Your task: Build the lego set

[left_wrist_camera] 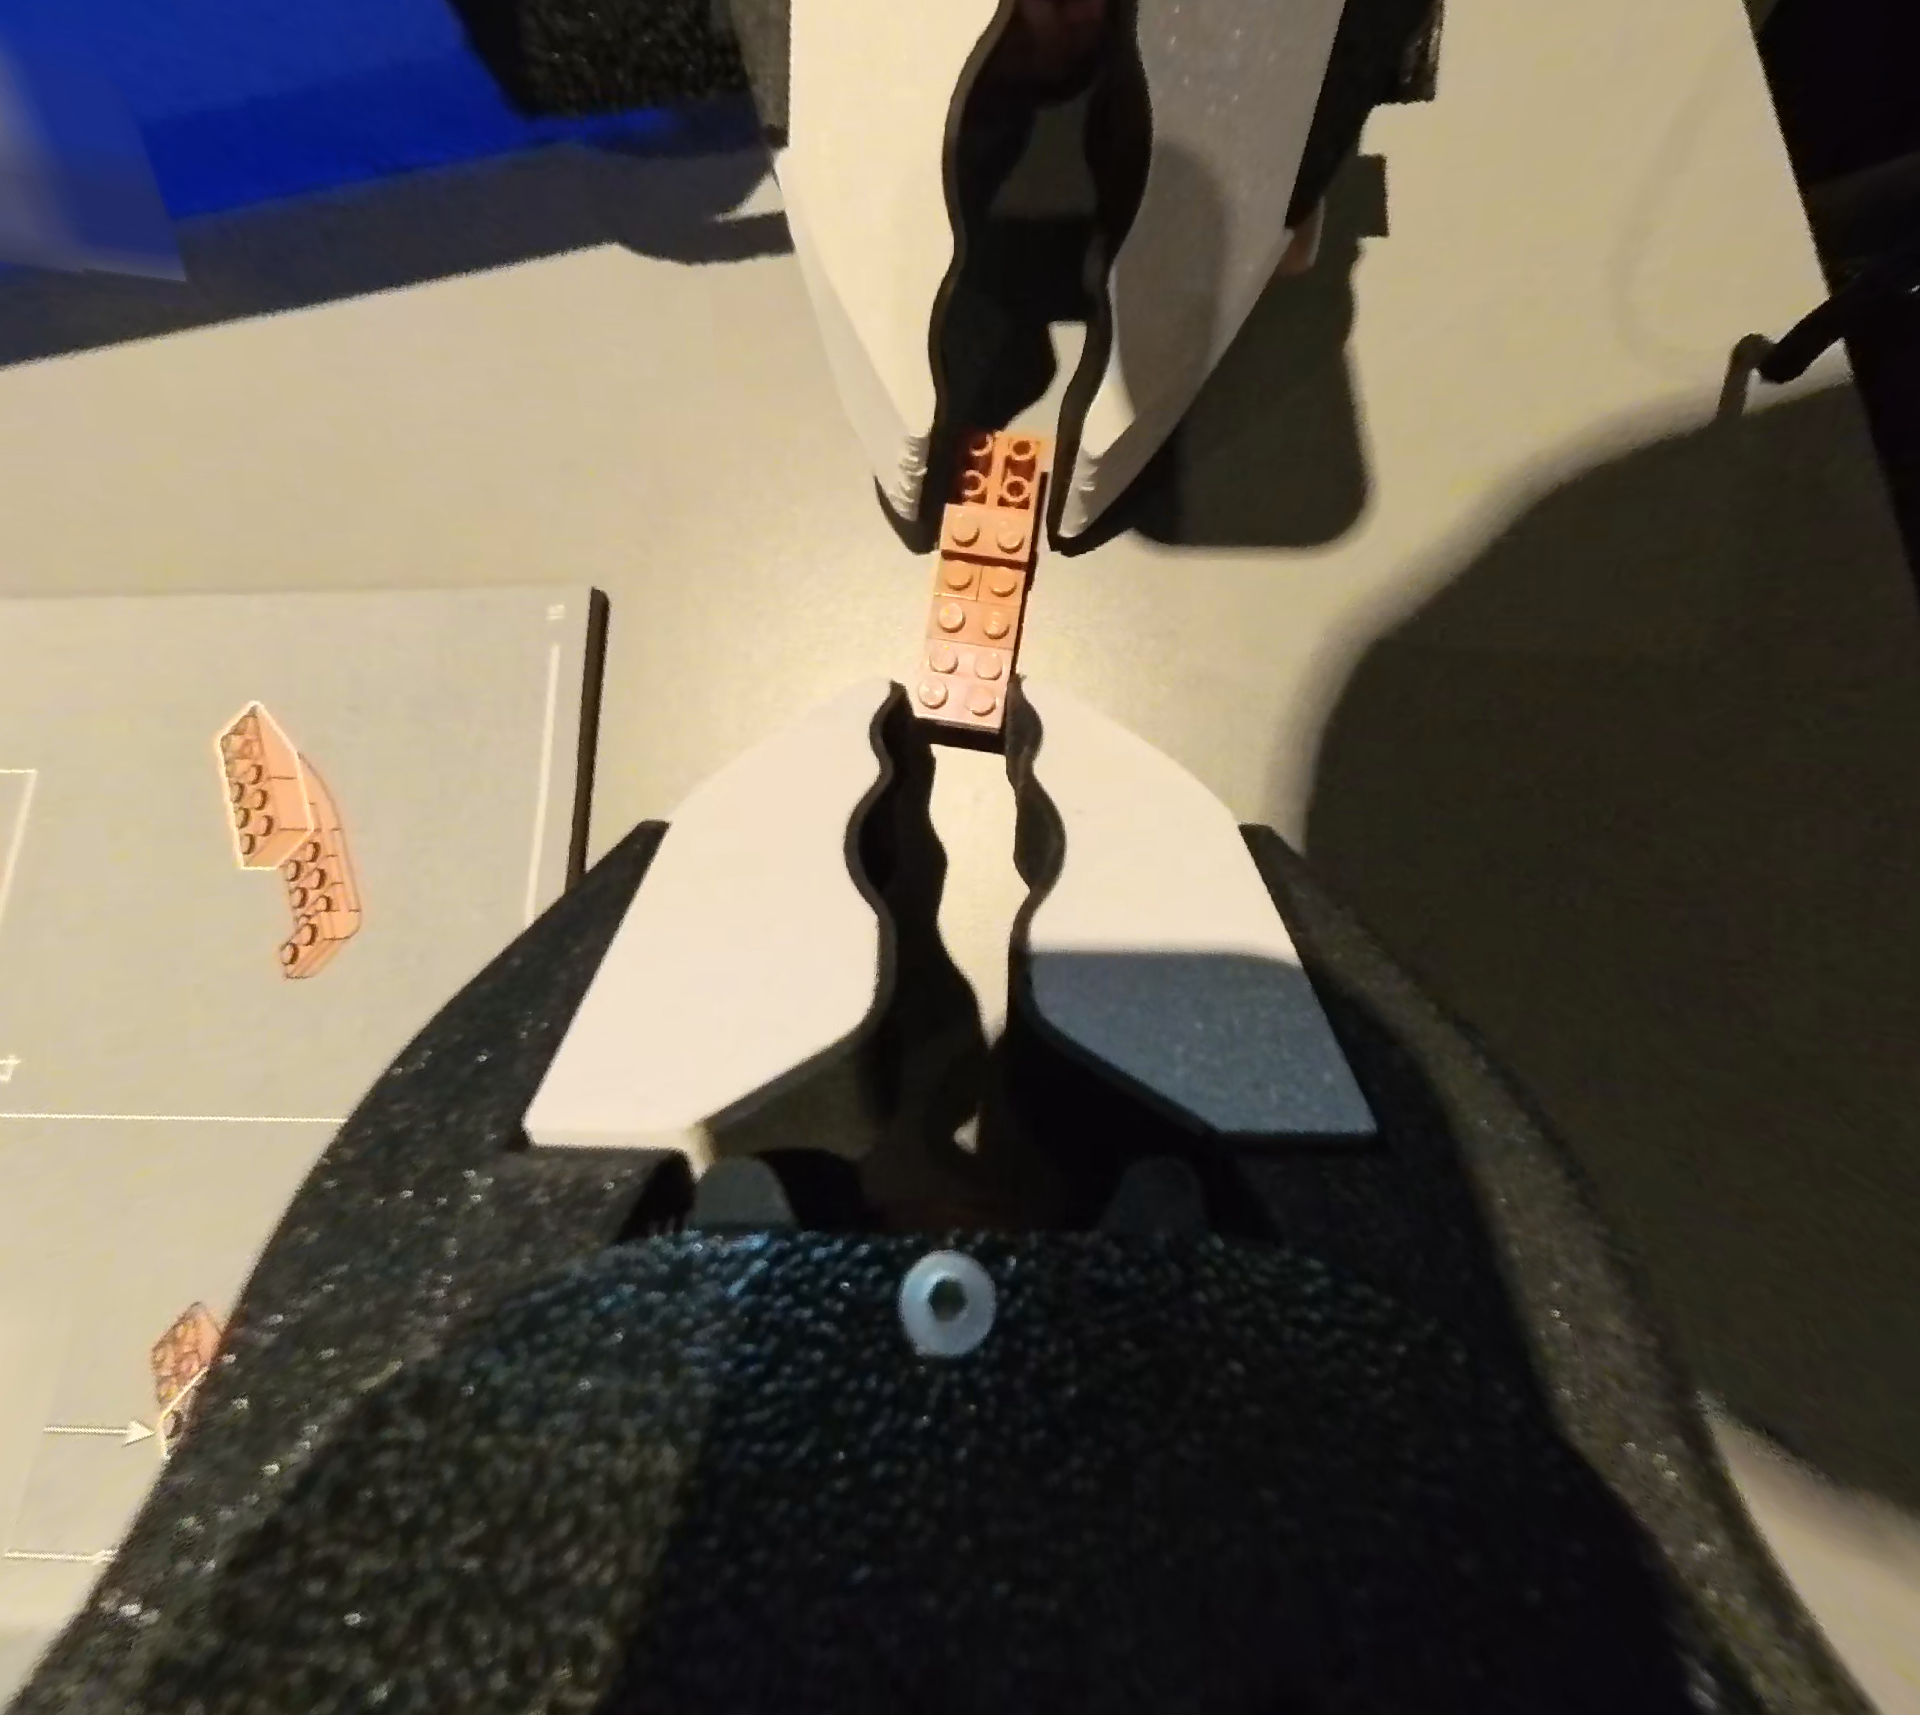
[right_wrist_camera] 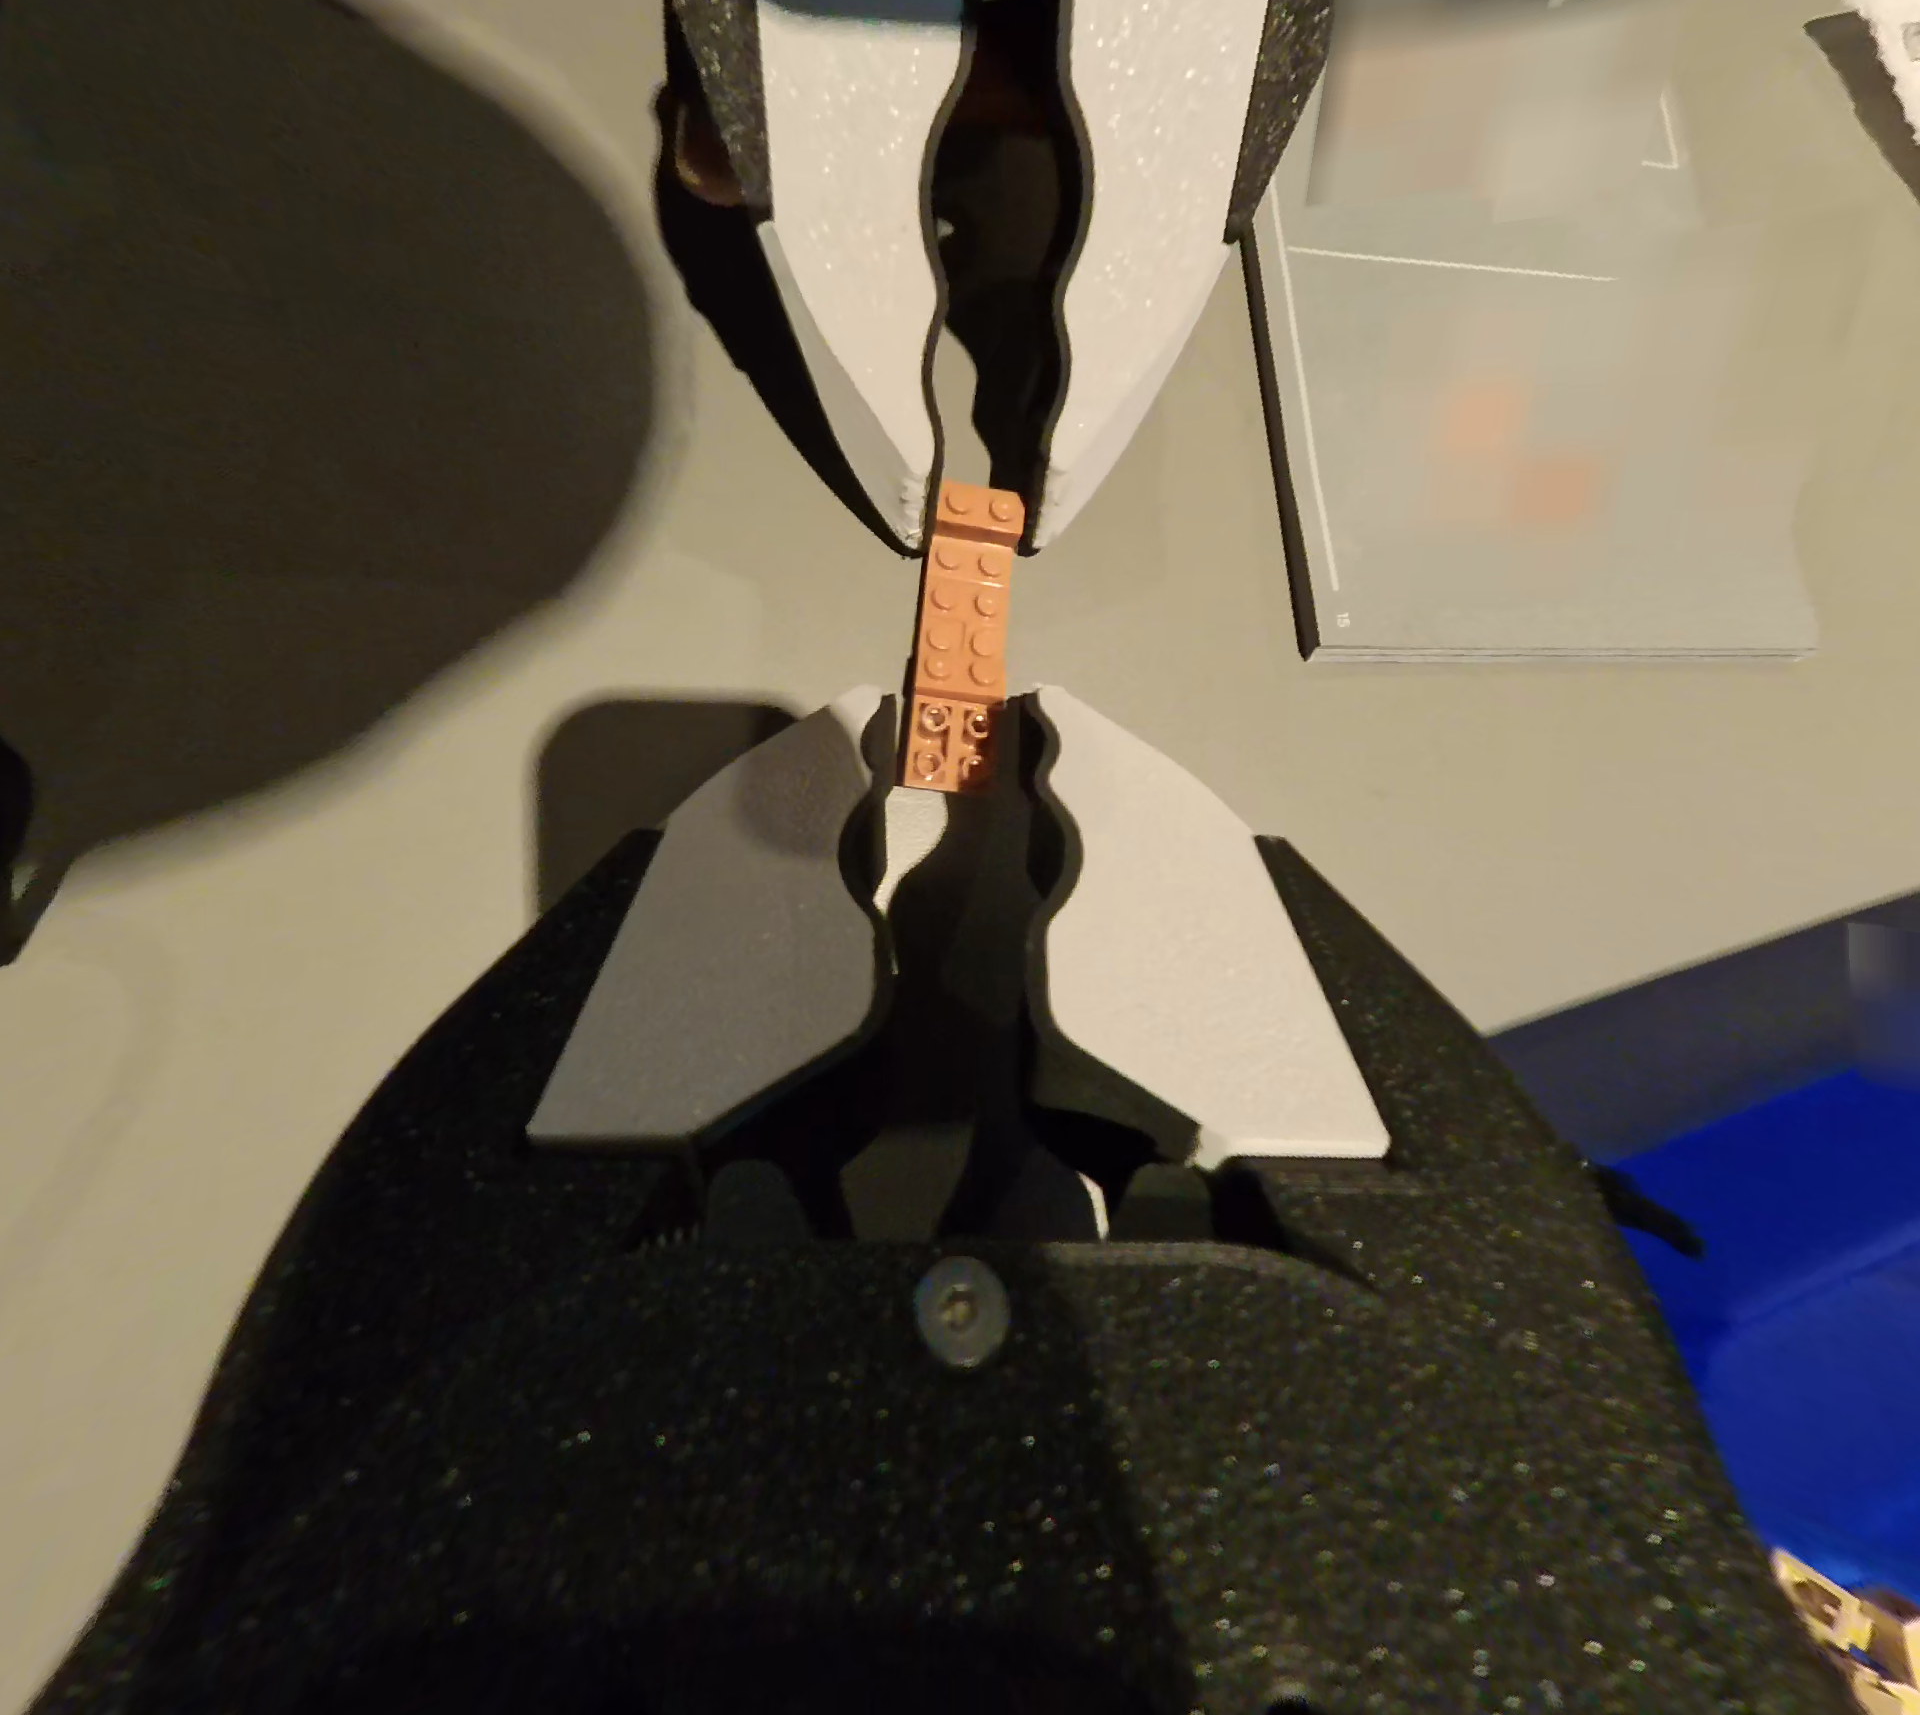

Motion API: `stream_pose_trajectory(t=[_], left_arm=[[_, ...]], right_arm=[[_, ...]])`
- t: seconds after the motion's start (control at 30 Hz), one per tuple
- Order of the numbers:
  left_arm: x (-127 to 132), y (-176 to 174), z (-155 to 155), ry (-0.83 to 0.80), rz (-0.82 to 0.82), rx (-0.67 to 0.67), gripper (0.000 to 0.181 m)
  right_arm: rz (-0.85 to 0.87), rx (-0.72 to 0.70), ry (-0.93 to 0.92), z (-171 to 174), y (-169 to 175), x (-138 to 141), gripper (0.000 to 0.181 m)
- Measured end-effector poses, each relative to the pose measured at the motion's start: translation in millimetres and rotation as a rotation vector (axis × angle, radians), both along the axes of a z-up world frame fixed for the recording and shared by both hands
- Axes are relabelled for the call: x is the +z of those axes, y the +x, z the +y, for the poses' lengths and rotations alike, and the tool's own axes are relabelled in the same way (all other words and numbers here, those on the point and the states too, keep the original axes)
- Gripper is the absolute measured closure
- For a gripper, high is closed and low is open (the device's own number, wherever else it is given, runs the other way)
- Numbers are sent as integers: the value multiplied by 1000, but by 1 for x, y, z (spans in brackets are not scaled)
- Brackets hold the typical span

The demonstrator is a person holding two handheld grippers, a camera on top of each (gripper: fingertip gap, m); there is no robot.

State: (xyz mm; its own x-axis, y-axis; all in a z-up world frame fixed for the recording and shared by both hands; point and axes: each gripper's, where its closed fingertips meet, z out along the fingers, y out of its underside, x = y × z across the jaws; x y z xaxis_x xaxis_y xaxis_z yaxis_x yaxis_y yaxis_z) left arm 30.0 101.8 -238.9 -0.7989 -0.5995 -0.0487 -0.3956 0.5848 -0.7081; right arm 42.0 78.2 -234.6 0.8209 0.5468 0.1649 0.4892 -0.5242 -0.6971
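Observation:
A narrow orange-brown lego assembly (left_wrist_camera: 977, 595), two studs wide and several studs long, hangs above the grey table between both grippers. My left gripper (left_wrist_camera: 961, 715) is shut on its near end in the left wrist view. My right gripper (left_wrist_camera: 982, 502) faces it from above in that view and is shut on the far end. In the right wrist view the same assembly (right_wrist_camera: 966, 626) shows, with my right gripper (right_wrist_camera: 961, 746) shut on the near end and my left gripper (right_wrist_camera: 971, 517) shut on the far end. The studs face the cameras.
An open instruction booklet (left_wrist_camera: 281, 886) with pictures of the orange pieces lies on the table to the left; it also shows in the right wrist view (right_wrist_camera: 1538, 460). A blue bin (left_wrist_camera: 260, 34) stands at the back left and shows in the right wrist view (right_wrist_camera: 1787, 1250). Only a small space, under 4 cm, lies between the two pairs of fingers.

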Motion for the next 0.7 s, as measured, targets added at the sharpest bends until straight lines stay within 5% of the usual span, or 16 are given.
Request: stream_pose_trajectory(t=[0.47, 0.7], left_arm=[[9, 1, 0, -88, 4, 17, 164], [22, -2, -3, -160, 16, 17, 165]], right_arm=[[-192, 40, 235, -1, 7, 15, 144], [-231, 117, 437, -9, 5, 44, 140]])
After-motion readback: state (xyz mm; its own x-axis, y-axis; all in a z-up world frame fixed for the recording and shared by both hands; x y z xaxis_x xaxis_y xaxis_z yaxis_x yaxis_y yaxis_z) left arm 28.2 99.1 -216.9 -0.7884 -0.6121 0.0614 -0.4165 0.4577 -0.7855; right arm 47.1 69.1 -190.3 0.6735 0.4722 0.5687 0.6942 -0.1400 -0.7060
